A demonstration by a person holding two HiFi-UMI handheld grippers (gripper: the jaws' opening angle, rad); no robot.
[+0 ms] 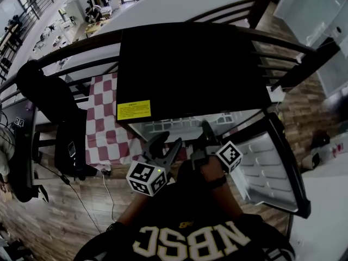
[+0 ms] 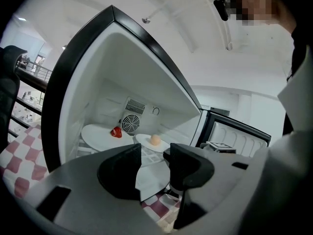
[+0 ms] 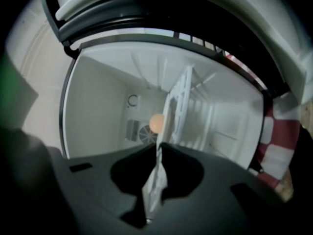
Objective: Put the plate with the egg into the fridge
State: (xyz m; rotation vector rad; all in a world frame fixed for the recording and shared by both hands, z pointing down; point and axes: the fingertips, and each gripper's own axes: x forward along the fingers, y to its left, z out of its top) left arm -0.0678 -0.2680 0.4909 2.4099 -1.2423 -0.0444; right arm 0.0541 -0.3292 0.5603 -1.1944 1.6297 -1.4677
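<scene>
The white plate with a pale egg on it is inside the open fridge, on or just over the wire shelf. In the right gripper view the plate shows edge-on, with the egg beyond. My right gripper is shut on the plate's near rim and reaches into the fridge mouth. My left gripper is open with nothing held, just outside the fridge front.
A second white plate with a small red item sits at the left of the shelf. The fridge door hangs open to the right. The black fridge top stands on a red-checked cloth. A railing runs behind.
</scene>
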